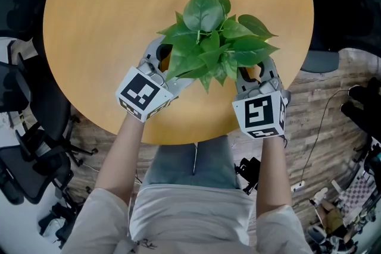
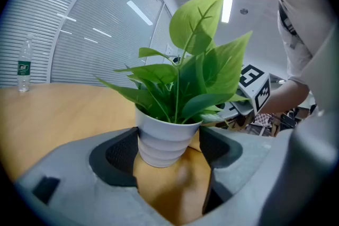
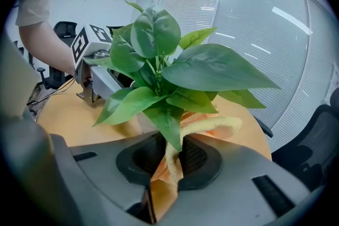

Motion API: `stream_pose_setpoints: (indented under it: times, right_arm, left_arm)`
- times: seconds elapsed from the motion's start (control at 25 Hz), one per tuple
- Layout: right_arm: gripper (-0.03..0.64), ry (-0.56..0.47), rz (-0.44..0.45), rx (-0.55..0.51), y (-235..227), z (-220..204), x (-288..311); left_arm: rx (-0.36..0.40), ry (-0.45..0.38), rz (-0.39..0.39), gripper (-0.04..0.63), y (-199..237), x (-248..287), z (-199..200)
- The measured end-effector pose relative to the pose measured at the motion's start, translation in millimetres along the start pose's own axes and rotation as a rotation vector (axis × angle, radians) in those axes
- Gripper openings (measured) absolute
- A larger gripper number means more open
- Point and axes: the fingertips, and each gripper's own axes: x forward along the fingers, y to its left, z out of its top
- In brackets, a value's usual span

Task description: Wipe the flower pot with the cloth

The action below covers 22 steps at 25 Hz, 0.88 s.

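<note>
**A:** Where is the pot now?

**B:** It stands on the round table, toward the near edge, between the two grippers. The left gripper has it from the left side. Its jaws stand wide, one pad on each side of the white wall, and they seem to press on it.

**A:** Why so wide, and why so low?

**B:** The pot is a wide thing, and I think the low hold is there to keep it from sliding or turning while the other side is rubbed. It also keeps the jaws under the leaves.

**A:** And the cloth?

**B:** The right gripper has it pinched between nearly closed jaws. A yellow and orange fold stands out past the pads toward the right side of the pot, so the cloth meets the pot and not the hard pads.

**A:** Does it touch the pot already?

**B:** I cannot tell; a leaf hangs in front of that place. I judge that the wiping is in hand on the right side.
</note>
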Motion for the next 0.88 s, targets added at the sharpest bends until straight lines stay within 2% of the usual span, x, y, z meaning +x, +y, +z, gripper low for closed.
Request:
stream_pose_setpoints:
  times: [0.88]
  right_arm:
    - [0.054,-0.003,0.025,-0.005,11,-8,-12]
  left_arm:
    - [-0.071,-0.009,0.216,0.365,-7,12,-2]
